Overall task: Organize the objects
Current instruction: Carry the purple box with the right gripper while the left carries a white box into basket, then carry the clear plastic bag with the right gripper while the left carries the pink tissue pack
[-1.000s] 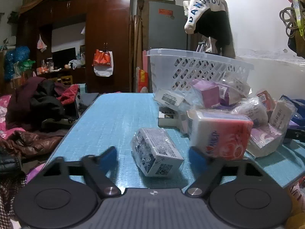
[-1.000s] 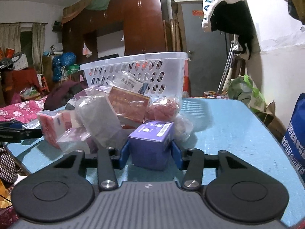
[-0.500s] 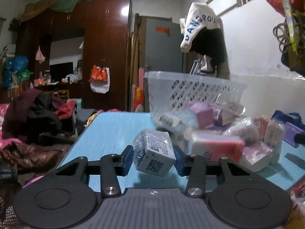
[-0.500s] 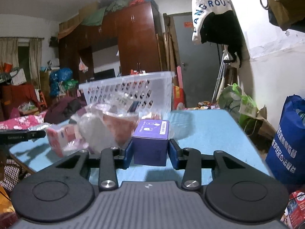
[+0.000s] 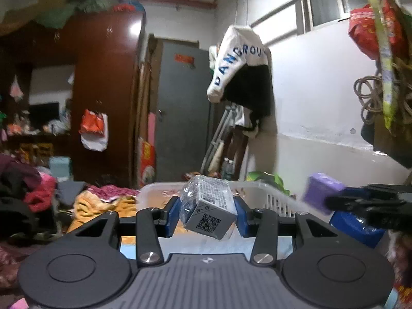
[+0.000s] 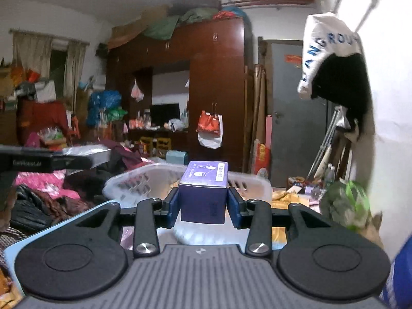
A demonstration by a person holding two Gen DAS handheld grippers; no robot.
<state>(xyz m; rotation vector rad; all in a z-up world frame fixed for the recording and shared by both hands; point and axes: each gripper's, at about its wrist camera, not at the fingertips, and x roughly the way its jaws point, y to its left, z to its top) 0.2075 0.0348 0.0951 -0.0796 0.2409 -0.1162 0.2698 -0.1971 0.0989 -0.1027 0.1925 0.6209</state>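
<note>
Between my left gripper's (image 5: 207, 213) fingers I held a wrapped box (image 5: 208, 209), tilted, clamped at both sides. My right gripper (image 6: 203, 202) pinched a purple box (image 6: 204, 193) upright. A second before, both boxes sat low at the table by the pile; now both were lifted, with the white basket (image 6: 247, 180) just beyond and below each pair of fingers. I judged the drop into it came next.
</note>
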